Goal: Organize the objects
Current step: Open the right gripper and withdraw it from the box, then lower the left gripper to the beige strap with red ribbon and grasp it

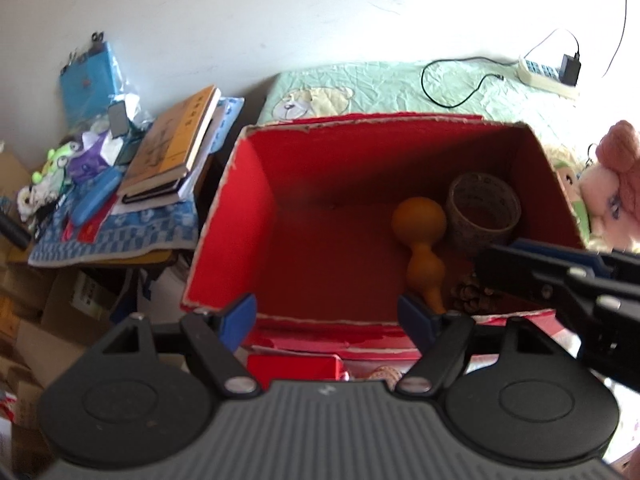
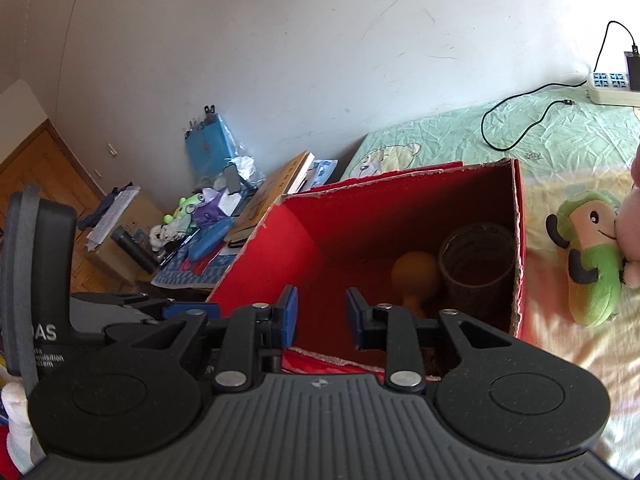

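Both grippers hovered empty over the red box (image 1: 240, 216), left gripper (image 1: 326, 316) jaws wide apart, right gripper (image 2: 322, 316) jaws narrowly parted. The gourd (image 1: 420, 236) and tape roll (image 1: 482, 208) lay inside, apparently already sorted.

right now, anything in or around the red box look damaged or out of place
The red box has a frayed, torn top rim, with white card showing along its edges. Inside, the gourd lies on its side beside the upright tape roll. Two plush toys lie outside the box on the bed.
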Motion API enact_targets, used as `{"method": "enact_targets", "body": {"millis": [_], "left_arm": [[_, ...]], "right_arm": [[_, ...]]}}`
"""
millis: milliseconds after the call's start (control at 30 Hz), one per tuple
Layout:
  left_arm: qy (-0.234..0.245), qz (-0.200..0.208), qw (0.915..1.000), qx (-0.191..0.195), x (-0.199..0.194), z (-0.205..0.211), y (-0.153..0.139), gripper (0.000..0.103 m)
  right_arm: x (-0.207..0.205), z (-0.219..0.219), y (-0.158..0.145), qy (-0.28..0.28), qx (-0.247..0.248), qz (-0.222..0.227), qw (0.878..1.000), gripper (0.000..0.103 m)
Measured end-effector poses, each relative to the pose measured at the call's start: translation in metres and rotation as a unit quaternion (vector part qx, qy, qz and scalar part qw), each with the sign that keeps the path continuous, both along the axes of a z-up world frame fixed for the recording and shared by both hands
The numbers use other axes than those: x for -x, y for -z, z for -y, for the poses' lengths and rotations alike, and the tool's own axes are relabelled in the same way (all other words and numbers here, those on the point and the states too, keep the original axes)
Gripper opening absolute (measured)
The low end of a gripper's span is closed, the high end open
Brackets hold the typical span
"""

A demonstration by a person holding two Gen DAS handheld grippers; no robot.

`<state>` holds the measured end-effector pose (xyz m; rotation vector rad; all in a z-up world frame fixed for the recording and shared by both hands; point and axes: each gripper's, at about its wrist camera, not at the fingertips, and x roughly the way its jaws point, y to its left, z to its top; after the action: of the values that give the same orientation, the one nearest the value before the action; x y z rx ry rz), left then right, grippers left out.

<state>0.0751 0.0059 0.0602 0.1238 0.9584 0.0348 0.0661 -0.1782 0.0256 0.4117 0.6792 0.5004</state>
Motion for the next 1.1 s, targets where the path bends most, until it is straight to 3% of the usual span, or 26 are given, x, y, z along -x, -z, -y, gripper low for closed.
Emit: {"method": "enact_targets", "body": {"millis": [133,300,433,700,867,1100], "left_arm": [[-0.011,0.02,0.9996,0.018,0.015,-0.007,-0.005,0.08],[-0.025,0.013,0.9987,0.043,0.033,-0.024,0.005,0.079],[-0.026,-0.007,0.9977,0.062,0.05,-0.031,0.022,0.076],[0.024,-0.049,0.9918,0.116,0.085,-0.02,0.055,0.067],[0.036,-0.074,0.9888,0.125,0.089,-0.012,0.076,0.062],[0.05,-0.099,0.9898,0.09,0.087,0.002,0.1,0.059]], "right_arm": [[0.008,0.005,0.002,-0.02,-0.01,0.005,1.0,0.028],[0.015,0.009,0.014,-0.048,-0.02,-0.007,0.999,0.027],[0.014,0.005,0.037,-0.071,-0.018,-0.051,0.996,0.027],[-0.003,-0.006,0.085,-0.087,-0.032,-0.177,0.98,0.028],[-0.011,-0.016,0.094,-0.098,-0.037,-0.202,0.974,0.028],[-0.017,-0.029,0.105,-0.113,-0.026,-0.218,0.969,0.028]]}}
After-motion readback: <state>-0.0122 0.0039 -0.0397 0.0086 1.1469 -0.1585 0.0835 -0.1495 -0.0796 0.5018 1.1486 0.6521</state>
